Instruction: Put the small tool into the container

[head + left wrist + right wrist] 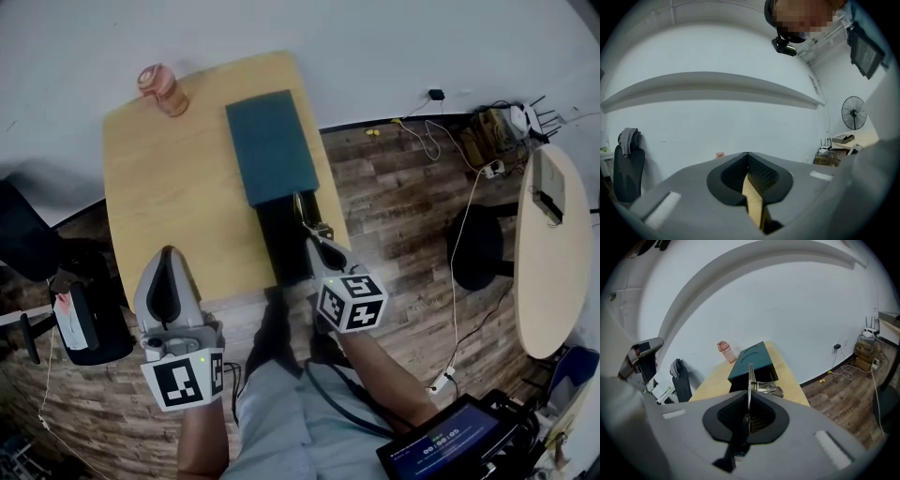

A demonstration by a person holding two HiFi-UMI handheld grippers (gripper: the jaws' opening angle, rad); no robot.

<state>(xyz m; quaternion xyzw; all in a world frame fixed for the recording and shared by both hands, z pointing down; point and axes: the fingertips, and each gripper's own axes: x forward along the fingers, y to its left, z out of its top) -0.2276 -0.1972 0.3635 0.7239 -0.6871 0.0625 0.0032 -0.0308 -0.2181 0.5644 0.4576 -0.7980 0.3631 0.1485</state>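
A small metal tool (310, 223) with a thin blade sticks out of my right gripper (320, 247), which is shut on it. In the right gripper view the tool (750, 378) stands edge-on between the pads and points at the container (752, 360). The container is a long box with a teal lid (273, 144) slid back and an open black part (281, 246) at its near end. The tool hangs over that open part. My left gripper (169, 255) rests at the table's front edge, shut with nothing in it; its pads (758, 172) meet at the tip.
A pink bottle (163, 89) stands at the far left corner of the wooden table (178, 187). A black chair (28, 246) is at the left. A stool (480, 246) and a round table (548, 253) stand at the right, with cables on the floor.
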